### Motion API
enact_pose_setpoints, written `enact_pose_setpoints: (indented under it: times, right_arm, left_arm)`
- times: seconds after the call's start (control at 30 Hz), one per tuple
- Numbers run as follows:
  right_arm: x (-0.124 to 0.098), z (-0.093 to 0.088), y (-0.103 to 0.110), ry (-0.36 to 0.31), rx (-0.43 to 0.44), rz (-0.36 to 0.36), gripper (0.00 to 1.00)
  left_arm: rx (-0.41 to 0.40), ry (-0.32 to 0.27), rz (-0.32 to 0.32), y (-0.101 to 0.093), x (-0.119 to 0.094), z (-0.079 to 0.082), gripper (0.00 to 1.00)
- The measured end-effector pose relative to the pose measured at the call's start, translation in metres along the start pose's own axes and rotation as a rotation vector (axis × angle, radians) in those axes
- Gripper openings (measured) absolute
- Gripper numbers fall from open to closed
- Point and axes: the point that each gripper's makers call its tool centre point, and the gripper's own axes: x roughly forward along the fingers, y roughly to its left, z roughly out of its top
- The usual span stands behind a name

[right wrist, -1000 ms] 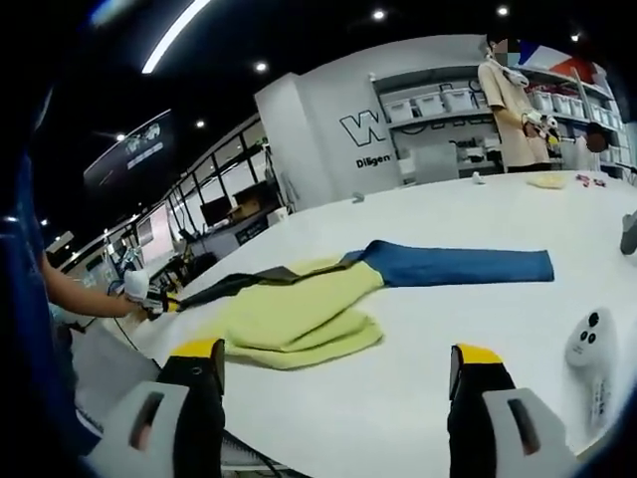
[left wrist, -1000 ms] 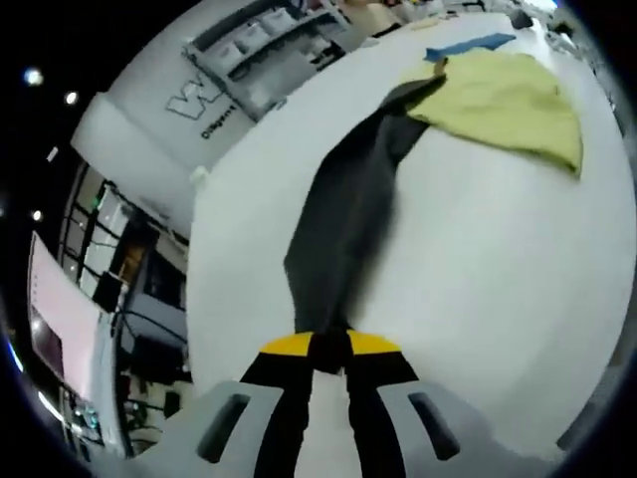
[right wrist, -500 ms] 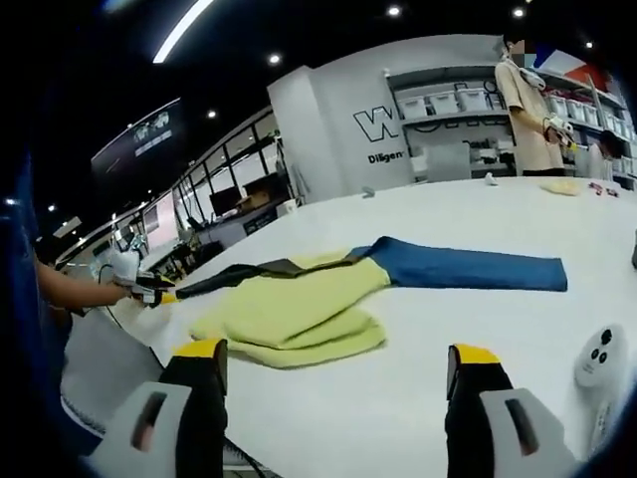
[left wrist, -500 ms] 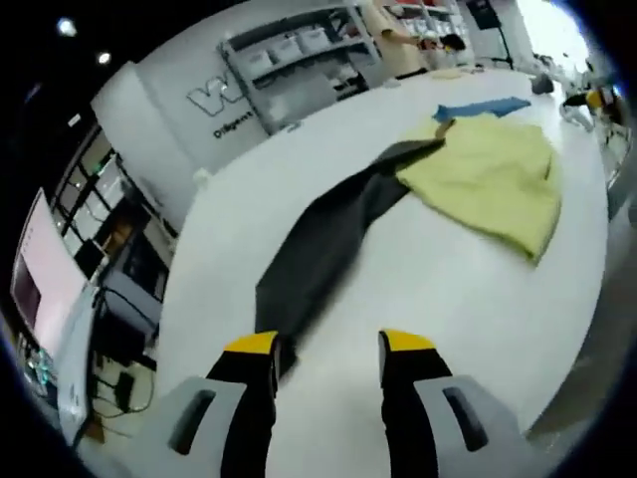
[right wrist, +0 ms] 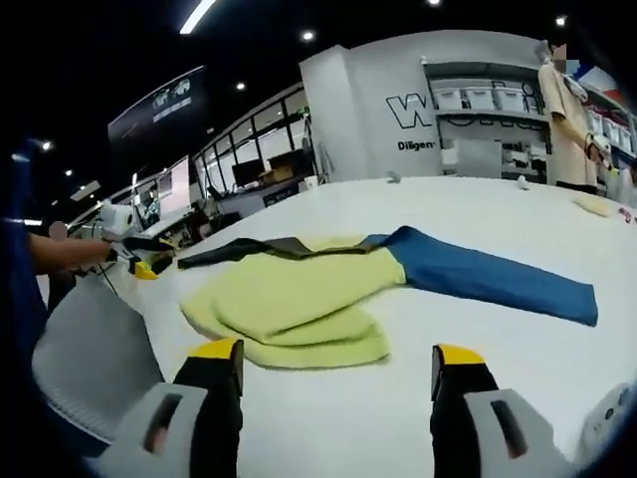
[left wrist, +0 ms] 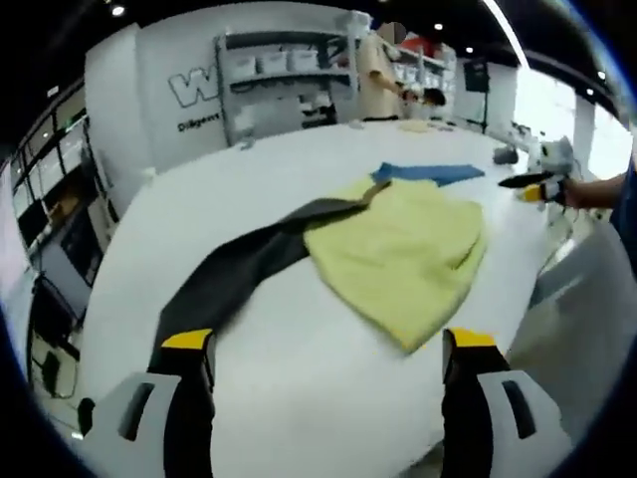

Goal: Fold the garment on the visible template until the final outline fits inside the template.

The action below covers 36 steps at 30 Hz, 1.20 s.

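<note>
Broadly, your white table [left wrist: 299,398] carries the garment [left wrist: 403,244] spread flat, its yellow body folded at the centre. Its long axis runs sleeve to sleeve: in your left gripper view the dark sleeve [left wrist: 234,274] trails to 8 o'clock toward your left gripper [left wrist: 328,344], and the blue sleeve [left wrist: 423,172] points to 1 o'clock. In your right gripper view the blue sleeve [right wrist: 498,279] stretches to 3 o'clock. Your right gripper [right wrist: 333,354] hangs over bare table [right wrist: 398,418]. Both tongs gape wide, holding nothing. Behind stand a lettered white wall [right wrist: 438,105] and shelves [left wrist: 289,85].
</note>
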Motion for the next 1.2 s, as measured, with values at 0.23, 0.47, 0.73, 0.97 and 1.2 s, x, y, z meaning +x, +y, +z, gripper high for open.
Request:
enact_pose_setpoints:
  times: [0.23,0.47,0.73,0.97,1.2]
  right_arm:
    - [0.023,-0.010,-0.009,0.079,-0.048,0.011,0.41]
    - [0.045,-0.022,-0.026,0.169,-0.090,-0.023,0.23]
    - [0.051,-0.026,-0.029,0.174,-0.064,-0.031,0.00]
    - [0.028,-0.027,-0.022,0.140,0.017,-0.024,0.00]
    - [-0.009,-0.025,-0.020,0.086,0.143,-0.023,0.00]
  left_arm:
    - [-0.014,-0.003,-0.082,-0.034,-0.010,0.004,0.99]
    - [-0.014,-0.004,-0.100,-0.047,-0.016,-0.002,0.99]
    - [-0.012,0.020,-0.098,-0.051,-0.015,-0.009,0.99]
    - [-0.008,0.028,-0.106,-0.058,-0.017,-0.012,0.99]
    - [-0.012,0.039,-0.124,-0.067,-0.014,-0.015,0.98]
